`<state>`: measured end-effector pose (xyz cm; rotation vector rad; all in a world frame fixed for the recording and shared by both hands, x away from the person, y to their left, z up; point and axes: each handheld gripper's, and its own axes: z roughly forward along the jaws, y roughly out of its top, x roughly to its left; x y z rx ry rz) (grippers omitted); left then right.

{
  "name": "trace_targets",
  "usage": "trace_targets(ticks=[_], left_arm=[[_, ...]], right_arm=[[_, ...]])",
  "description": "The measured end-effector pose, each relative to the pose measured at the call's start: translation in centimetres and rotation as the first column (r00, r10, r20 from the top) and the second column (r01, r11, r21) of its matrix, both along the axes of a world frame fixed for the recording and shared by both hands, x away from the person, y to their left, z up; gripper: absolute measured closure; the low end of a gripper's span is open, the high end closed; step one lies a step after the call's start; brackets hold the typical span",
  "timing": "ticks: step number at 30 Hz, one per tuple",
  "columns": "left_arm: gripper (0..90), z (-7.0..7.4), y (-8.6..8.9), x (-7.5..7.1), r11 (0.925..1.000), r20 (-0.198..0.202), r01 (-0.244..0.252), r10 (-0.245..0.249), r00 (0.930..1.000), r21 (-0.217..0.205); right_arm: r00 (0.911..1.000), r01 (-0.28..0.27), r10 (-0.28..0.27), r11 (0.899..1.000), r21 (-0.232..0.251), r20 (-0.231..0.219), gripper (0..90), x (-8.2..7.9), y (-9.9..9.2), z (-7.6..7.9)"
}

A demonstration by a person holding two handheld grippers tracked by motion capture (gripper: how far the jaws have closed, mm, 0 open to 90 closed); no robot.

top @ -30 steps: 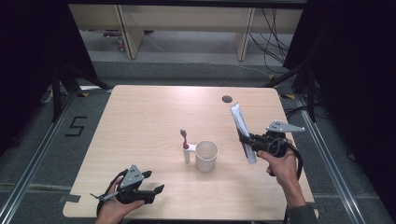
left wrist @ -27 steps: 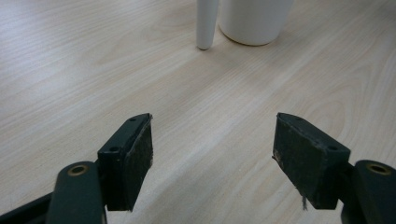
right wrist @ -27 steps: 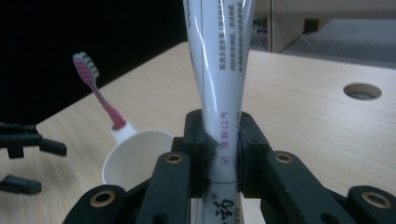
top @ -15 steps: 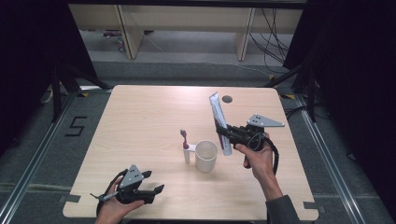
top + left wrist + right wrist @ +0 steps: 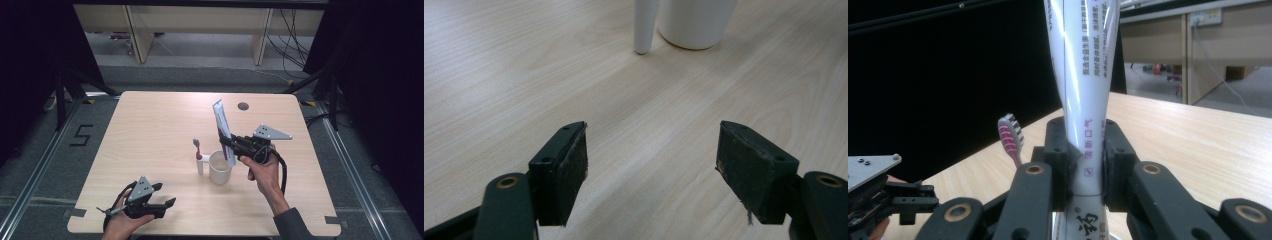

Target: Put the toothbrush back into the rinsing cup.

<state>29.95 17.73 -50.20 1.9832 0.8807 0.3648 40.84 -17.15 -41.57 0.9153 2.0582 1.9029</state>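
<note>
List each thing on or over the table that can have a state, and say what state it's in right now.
Toothpaste tube: clamped, held near upright over the cup.
Right gripper: shut on the tube.
Left gripper: open, nothing between its jaws, low over the table.
Cup: upright on the table.
Toothbrush: standing bristles up, beside the cup.

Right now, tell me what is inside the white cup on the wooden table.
The white cup shows pale inner wall and nothing visibly inside. The white toothpaste tube, clamped in the right gripper, covers part of its far rim. The pink-bristled toothbrush stands outside, beside it.
</note>
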Motion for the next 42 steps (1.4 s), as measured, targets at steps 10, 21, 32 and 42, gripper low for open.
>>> trace_targets(ticks=[10, 21, 32, 42], left_arm=[[28.5, -0.1, 0.0, 0.0, 1.0000, -0.004, 0.002, -0.002, 1.0000, -0.006], [28.5, 0.0, 0.0, 0.0, 1.0000, -0.002, 0.006, -0.006, 1.0000, 0.002], [28.6, 0.0, 0.0, -0.1, 0.9999, -0.003, 0.005, -0.005, 1.0000, 0.009], [28.6, 0.0, 0.0, -0.1, 0.9999, -0.001, 0.012, -0.012, 0.9999, 0.005]], right_arm=[[1.0000, -0.007, 0.007, 1.000, -0.007, 0.004, 77.7, 0.5, 0.9, -1.6], [0.9995, -0.017, 0.018, 0.999, -0.028, 0.025, 77.6, 0.5, 1.3, -3.7], [0.9992, -0.039, 0.039, 0.998, -0.042, 0.011, 77.4, 0.2, 1.4, -4.6], [0.9983, -0.056, 0.057, 0.994, -0.092, 0.007, 77.4, 0.4, 1.6, -5.4]])
